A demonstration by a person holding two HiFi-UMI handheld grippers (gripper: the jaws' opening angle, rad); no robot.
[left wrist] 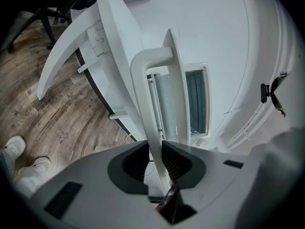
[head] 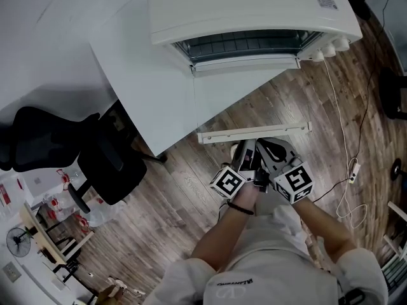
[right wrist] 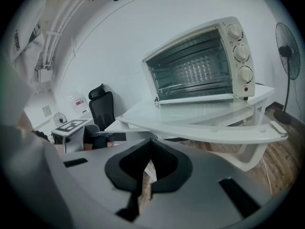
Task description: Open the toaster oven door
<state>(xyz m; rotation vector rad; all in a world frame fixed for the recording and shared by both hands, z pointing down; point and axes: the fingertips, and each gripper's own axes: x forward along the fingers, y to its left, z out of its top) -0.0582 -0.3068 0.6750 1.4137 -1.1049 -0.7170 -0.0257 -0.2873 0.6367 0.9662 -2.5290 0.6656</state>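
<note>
White oven, 12 o'clock: glass door lowered flat, open. Left gripper clamps handle; right gripper jaws together, empty.

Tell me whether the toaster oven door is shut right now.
No: in the head view the door of the toaster oven is folded down and outward, leaving the rack inside uncovered.

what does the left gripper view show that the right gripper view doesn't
Only the left gripper view: the door handle clamped between the left tongs, and white shoes on the floor.
Only the right gripper view: three control knobs, a standing fan, and the right tongs shut on nothing.
Both: the white table and the wood floor.
</note>
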